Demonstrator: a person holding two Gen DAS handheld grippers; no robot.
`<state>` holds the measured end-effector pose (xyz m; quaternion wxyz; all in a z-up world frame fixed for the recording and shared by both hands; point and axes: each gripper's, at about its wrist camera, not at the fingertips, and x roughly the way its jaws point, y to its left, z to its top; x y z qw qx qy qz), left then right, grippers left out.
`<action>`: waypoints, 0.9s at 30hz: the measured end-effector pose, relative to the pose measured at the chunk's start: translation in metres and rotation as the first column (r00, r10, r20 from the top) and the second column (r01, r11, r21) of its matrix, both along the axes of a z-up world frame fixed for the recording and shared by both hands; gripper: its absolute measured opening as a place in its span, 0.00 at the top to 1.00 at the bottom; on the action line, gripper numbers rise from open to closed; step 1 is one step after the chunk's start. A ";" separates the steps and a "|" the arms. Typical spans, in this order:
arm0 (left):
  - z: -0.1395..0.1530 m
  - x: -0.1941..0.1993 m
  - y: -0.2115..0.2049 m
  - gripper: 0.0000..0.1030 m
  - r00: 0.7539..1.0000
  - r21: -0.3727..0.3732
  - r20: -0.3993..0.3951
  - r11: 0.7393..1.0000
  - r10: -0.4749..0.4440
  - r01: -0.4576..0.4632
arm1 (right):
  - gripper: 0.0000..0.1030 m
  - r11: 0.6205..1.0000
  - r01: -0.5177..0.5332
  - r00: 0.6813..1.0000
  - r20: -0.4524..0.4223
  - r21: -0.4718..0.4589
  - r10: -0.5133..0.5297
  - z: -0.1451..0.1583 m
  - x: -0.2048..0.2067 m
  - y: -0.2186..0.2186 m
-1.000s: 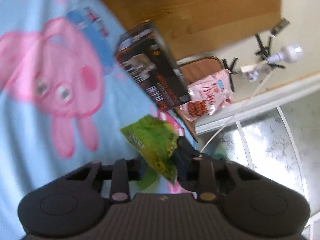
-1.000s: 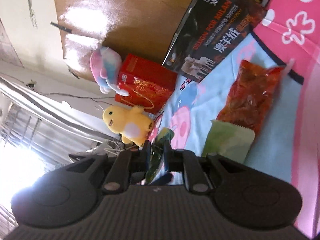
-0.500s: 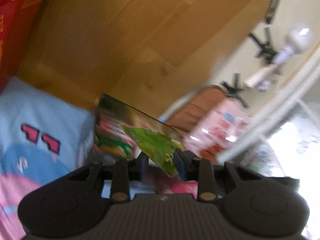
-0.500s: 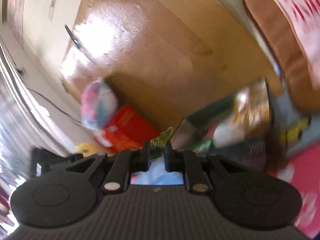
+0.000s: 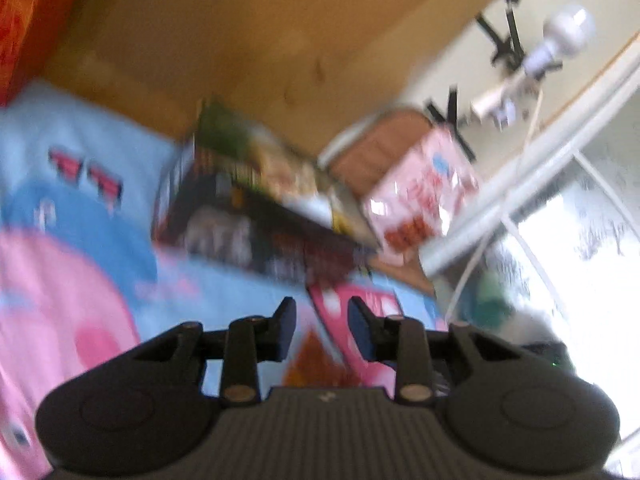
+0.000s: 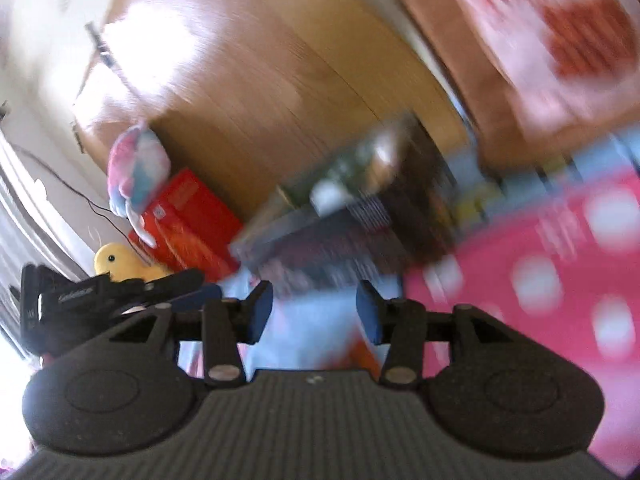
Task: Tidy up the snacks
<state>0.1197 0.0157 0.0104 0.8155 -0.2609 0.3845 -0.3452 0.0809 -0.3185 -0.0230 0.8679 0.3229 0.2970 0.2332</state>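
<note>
A dark open box [image 5: 256,216] holding snack packets stands on the blue and pink cartoon blanket [image 5: 80,208]; it also shows in the right wrist view [image 6: 352,208]. Both views are blurred. My left gripper [image 5: 322,326] is open and empty, a short way in front of the box. My right gripper [image 6: 314,312] is open and empty, also facing the box. A pink snack bag [image 5: 420,192] leans behind the box on the right and shows in the right wrist view [image 6: 560,40]. An orange-red packet [image 5: 316,360] lies on the blanket under the left gripper.
A wooden headboard [image 5: 260,40] rises behind the box. A red box [image 6: 188,224], a pastel plush [image 6: 138,172] and a yellow duck plush [image 6: 120,264] sit at the left. The left gripper's body [image 6: 100,300] is close beside my right gripper. A lamp [image 5: 560,40] stands at the right.
Both grippers held a green snack packet half a second ago; both have opened and the green packet is no longer between the fingers. Both views have swung slightly and blurred.
</note>
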 end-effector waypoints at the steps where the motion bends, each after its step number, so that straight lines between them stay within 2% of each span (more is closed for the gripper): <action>1: -0.006 -0.005 -0.002 0.72 1.000 0.009 -0.018 1.000 -0.017 0.017 | 0.52 1.000 -0.002 0.999 -0.032 0.013 0.002 -0.008 -0.008 -0.003; 4: -0.021 -0.020 -0.010 0.68 0.997 0.019 -0.060 0.999 -0.042 0.043 | 0.52 1.000 0.009 0.996 -0.085 0.016 -0.008 -0.023 -0.031 -0.006; 9: -0.040 -0.032 -0.020 0.67 0.991 0.055 -0.126 0.997 -0.043 0.051 | 0.53 1.000 -0.011 0.997 -0.082 0.012 0.012 -0.018 -0.043 0.007; 11: -0.043 -0.043 -0.021 0.67 0.991 0.056 -0.123 0.997 -0.049 0.056 | 0.53 0.999 -0.032 0.997 -0.073 -0.012 0.031 -0.016 -0.044 0.016; 12: -0.044 -0.049 -0.020 0.72 0.991 0.057 -0.125 0.997 -0.046 0.054 | 0.52 0.999 -0.051 0.996 -0.076 -0.001 0.051 -0.017 -0.046 0.019; 14: -0.047 -0.061 -0.015 0.72 0.994 0.065 -0.104 0.997 -0.032 0.039 | 0.52 0.996 -0.093 0.994 -0.065 0.000 0.093 -0.016 -0.051 0.033; 17: -0.049 -0.071 -0.003 0.72 0.993 0.037 -0.116 0.999 -0.001 0.006 | 0.49 0.992 -0.126 0.991 -0.038 -0.020 0.126 -0.014 -0.060 0.047; 19: -0.043 -0.076 0.000 0.72 0.995 0.081 -0.095 0.996 0.037 -0.029 | 0.49 0.992 -0.119 0.993 -0.028 -0.038 0.118 -0.013 -0.062 0.048; 22: -0.027 -0.086 -0.001 0.64 0.993 0.221 0.001 0.968 0.118 -0.115 | 0.49 0.995 -0.057 0.998 0.017 -0.079 0.058 -0.009 -0.067 0.049; 25: -0.019 -0.093 -0.003 0.62 0.978 0.357 0.074 0.910 0.197 -0.210 | 0.49 0.990 0.010 0.996 0.084 -0.138 0.002 -0.003 -0.077 0.052; 27: -0.018 -0.095 -0.002 0.62 0.968 0.402 0.105 0.881 0.228 -0.251 | 0.47 0.983 0.036 0.994 0.111 -0.179 -0.016 -0.002 -0.082 0.057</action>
